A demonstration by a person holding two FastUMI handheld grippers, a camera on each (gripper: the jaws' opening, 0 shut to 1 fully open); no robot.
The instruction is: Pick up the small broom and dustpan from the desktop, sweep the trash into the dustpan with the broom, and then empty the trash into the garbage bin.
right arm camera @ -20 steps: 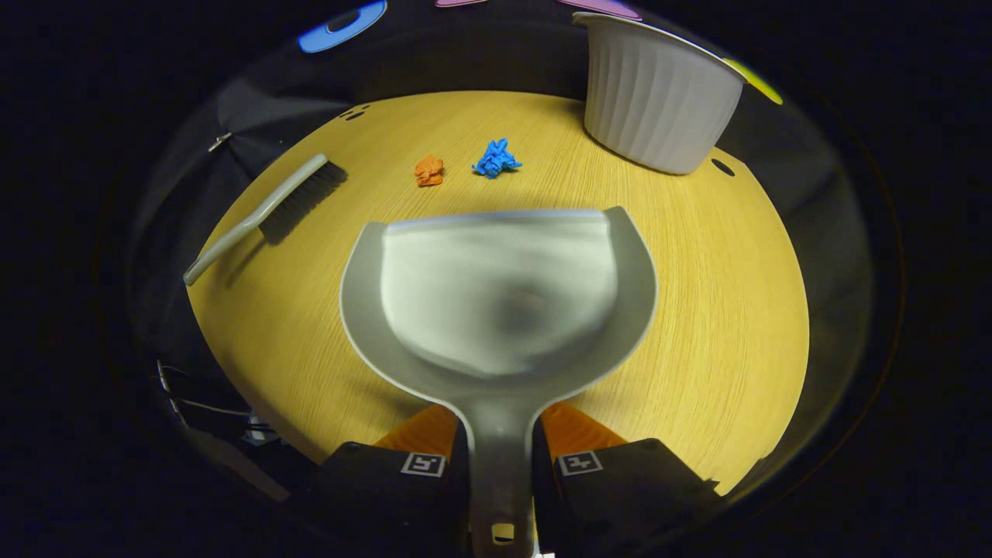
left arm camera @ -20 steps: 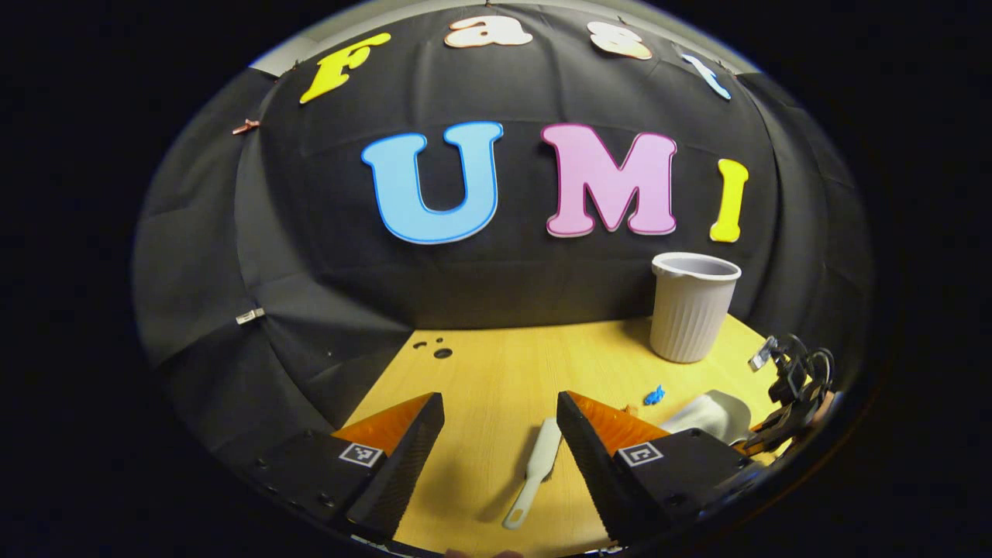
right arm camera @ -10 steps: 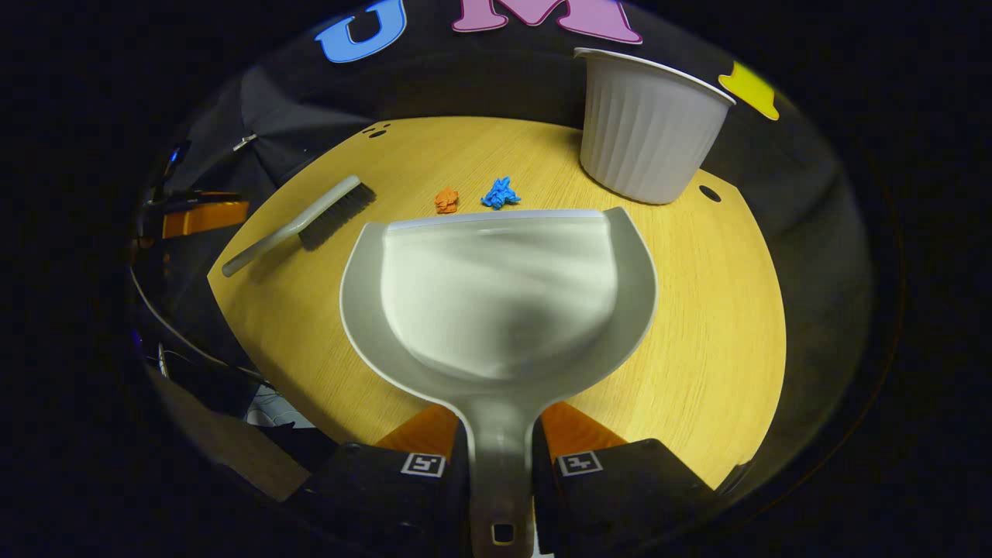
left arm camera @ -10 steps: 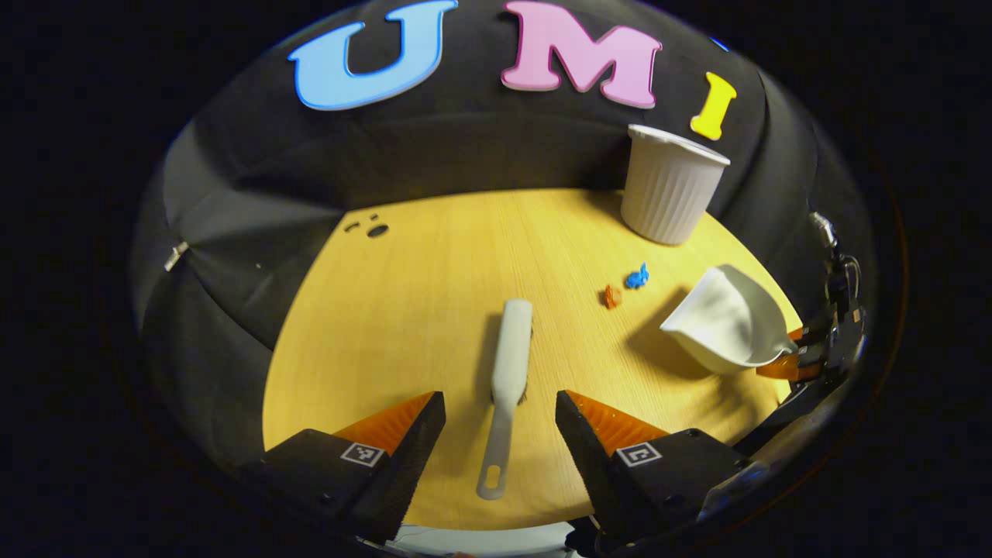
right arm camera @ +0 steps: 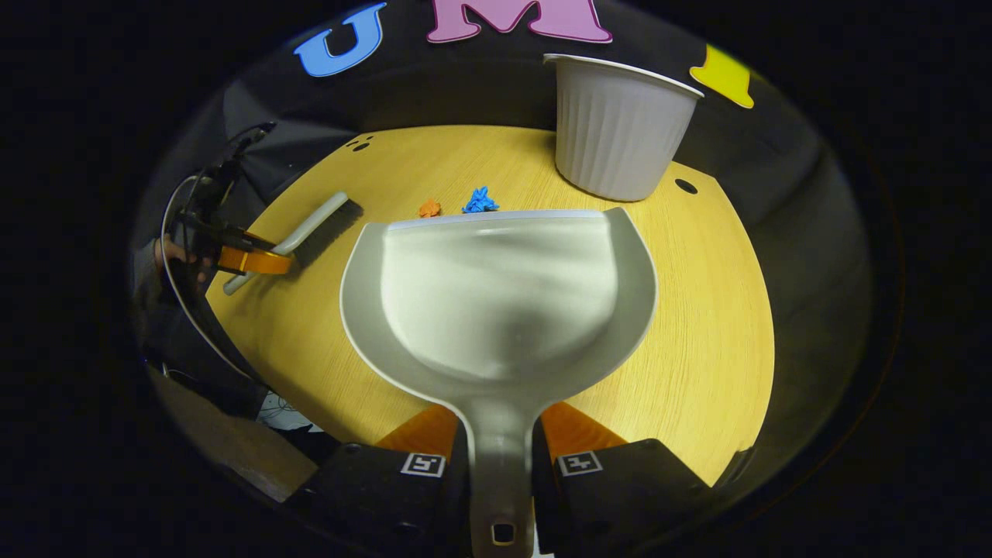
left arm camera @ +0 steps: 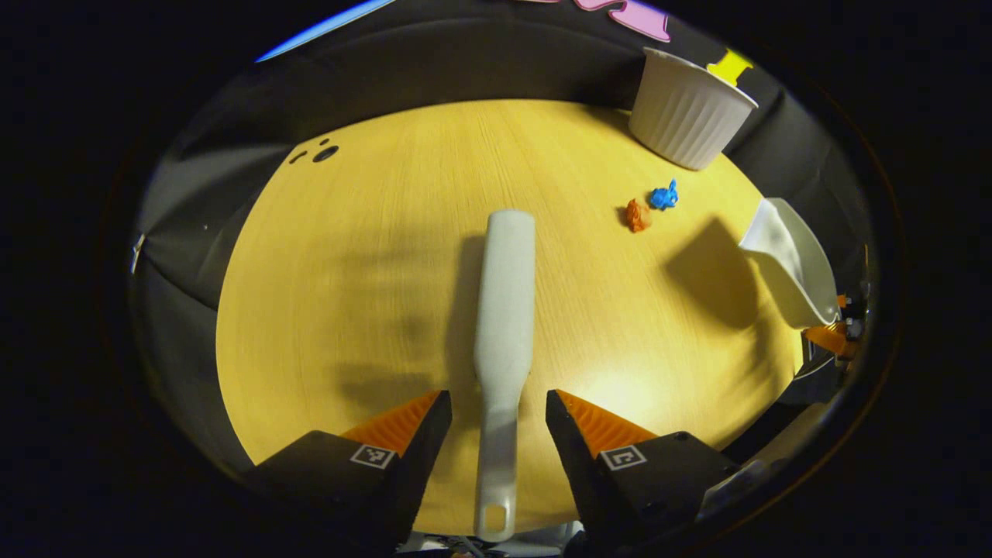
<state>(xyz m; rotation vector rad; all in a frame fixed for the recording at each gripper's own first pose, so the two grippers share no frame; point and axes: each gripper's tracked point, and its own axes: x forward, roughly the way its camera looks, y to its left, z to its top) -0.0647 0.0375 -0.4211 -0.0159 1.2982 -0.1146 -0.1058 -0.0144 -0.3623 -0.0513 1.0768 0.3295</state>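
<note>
The broom (left arm camera: 505, 310) lies flat on the desk (left arm camera: 372, 294), long axis running 12 to 6, handle between the left gripper (left arm camera: 496, 415)'s wide-open jaws, untouched. The right gripper (right arm camera: 500, 457) clamps the dustpan (right arm camera: 500, 294)'s handle; trash (left arm camera: 649, 206) sits at 1 o'clock.

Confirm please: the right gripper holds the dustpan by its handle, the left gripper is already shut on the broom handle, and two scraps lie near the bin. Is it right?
Not quite. In the left gripper view the left gripper is open: its fingers straddle the broom handle with gaps on both sides. The rest stands: the right gripper holds the dustpan handle, and the orange scrap and blue scrap lie near the bin.
</note>
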